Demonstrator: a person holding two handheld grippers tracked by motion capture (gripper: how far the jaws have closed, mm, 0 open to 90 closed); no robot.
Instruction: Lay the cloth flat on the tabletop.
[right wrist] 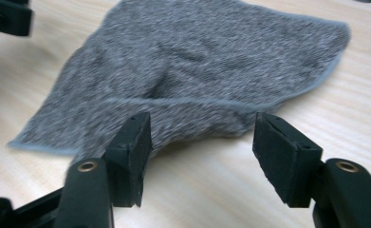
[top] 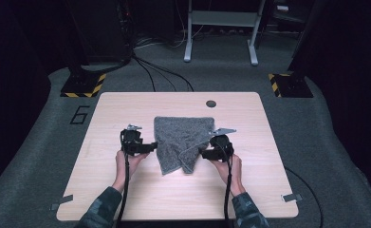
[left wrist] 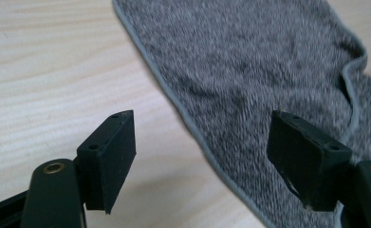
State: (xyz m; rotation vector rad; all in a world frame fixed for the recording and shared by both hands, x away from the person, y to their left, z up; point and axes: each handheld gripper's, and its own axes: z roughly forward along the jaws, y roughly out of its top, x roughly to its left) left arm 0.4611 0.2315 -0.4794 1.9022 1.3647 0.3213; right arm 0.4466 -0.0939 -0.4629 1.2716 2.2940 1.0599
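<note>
Grey terry cloth (top: 180, 140) lies near the middle of the pale wooden surface (top: 126, 199), partly folded, with a flap turned over along its right side and one narrow end pointing toward the person. Bare wood runs wide on every side of it: a broad strip toward the near edge, open bands to left and right, and a shorter stretch toward the far edge, where a small dark round hole (top: 211, 103) sits. The left hand-held gripper (top: 147, 148) stands just beside the cloth's left hem, and the right hand-held gripper (top: 206, 153) stands at the folded flap on the other side. In the left gripper view the jaws stand well apart with nothing pinched; the cloth's bound hem (left wrist: 192, 126) runs diagonally between them, on the wood and clear of both pads. In the right gripper view the jaws likewise gape, the folded edge of the flap (right wrist: 192, 102) lies just ahead of them, and no pad presses on it. The cloth is a nubbly, heathered grey weave, soft and slightly rumpled, with a smooth lighter grey binding along its rim. The pads (right wrist: 287, 159) are flat black blocks with matt faces and small screw holes. The surface shows a fine, light grain, has rounded corners, and carries metal clips (top: 292, 197) near its front corners.
</note>
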